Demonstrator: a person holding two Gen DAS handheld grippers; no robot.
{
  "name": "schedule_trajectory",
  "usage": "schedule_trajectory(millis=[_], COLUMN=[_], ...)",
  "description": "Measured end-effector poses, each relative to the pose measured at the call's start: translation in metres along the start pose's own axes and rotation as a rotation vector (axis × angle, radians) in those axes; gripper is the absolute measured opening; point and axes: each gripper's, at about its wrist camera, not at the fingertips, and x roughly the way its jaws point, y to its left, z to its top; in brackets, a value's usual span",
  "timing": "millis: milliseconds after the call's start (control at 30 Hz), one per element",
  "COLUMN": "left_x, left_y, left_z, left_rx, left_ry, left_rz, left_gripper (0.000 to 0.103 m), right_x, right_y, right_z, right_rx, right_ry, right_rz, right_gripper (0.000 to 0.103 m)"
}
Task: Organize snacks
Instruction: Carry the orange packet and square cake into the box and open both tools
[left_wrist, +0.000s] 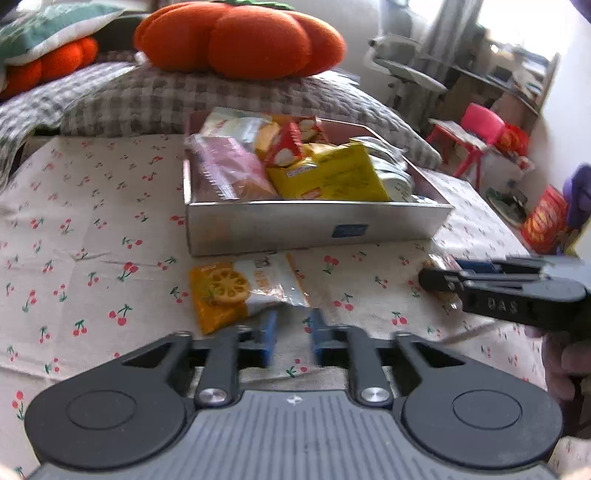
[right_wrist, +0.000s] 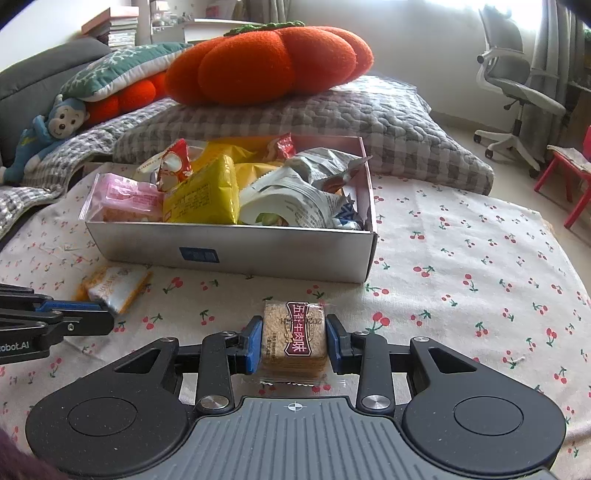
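A silver box (left_wrist: 314, 229) (right_wrist: 236, 254) full of snack packets stands on the cherry-print cloth. An orange-and-white snack packet (left_wrist: 240, 290) (right_wrist: 114, 284) lies in front of the box. My left gripper (left_wrist: 291, 330) is open, just behind that packet's near corner. It also shows in the right wrist view (right_wrist: 74, 314). My right gripper (right_wrist: 293, 336) is shut on a brown cracker packet (right_wrist: 293, 338) with a dark red label, low over the cloth. The right gripper also shows in the left wrist view (left_wrist: 439, 277), with the packet mostly hidden.
Orange pumpkin cushions (left_wrist: 240, 40) (right_wrist: 266, 55) lie on a grey checked quilt (left_wrist: 184, 96) behind the box. A blue monkey toy (right_wrist: 48, 136) sits far left. An office chair (right_wrist: 517, 85) and red child's furniture (left_wrist: 469, 140) stand at the right, off the cloth.
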Motion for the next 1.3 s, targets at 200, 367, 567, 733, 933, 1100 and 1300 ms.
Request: schedule_trajectory(millis=[200,367,567,733,933,1100,1300], left_x=[-0.001,0.012,0.021,0.021,0.016,0.012,0.002], left_y=[0.01,0.002,0.001,0.002,0.003,0.003,-0.002], left_z=[0.004,0.004,0.005,0.01,0.008,0.008,0.007], left_rx=[-0.12,-0.027,0.053,0.053,0.049,0.047,0.044], left_ry=[-0.011,-0.017,-0.046,-0.063,-0.069,-0.067,-0.072], left_rz=[0.088,0.219,0.253,0.253,0.247,0.239,0.199], left_gripper=[0.076,0.093,0.092,0.07,0.055,0.051,0.051], right_x=[0.002,0.005,0.008,0.009,0.009,0.005,-0.003], right_y=[0.001,0.003,0.007,0.006,0.005,0.005,0.003], right_z=[0.001,0.004,0.006,0.008,0.008,0.008,0.01], right_rx=[0.009,0.02,0.015,0.021,0.024,0.018,0.024], right_ry=[0.005,0.005,0.005,0.006,0.005,-0.002,-0.02], right_rz=[0.006,0.009,0.016,0.02,0.015,0.016,0.021], right_gripper=[0.033,0.033,0.033,0.033,0.033,0.033,0.032])
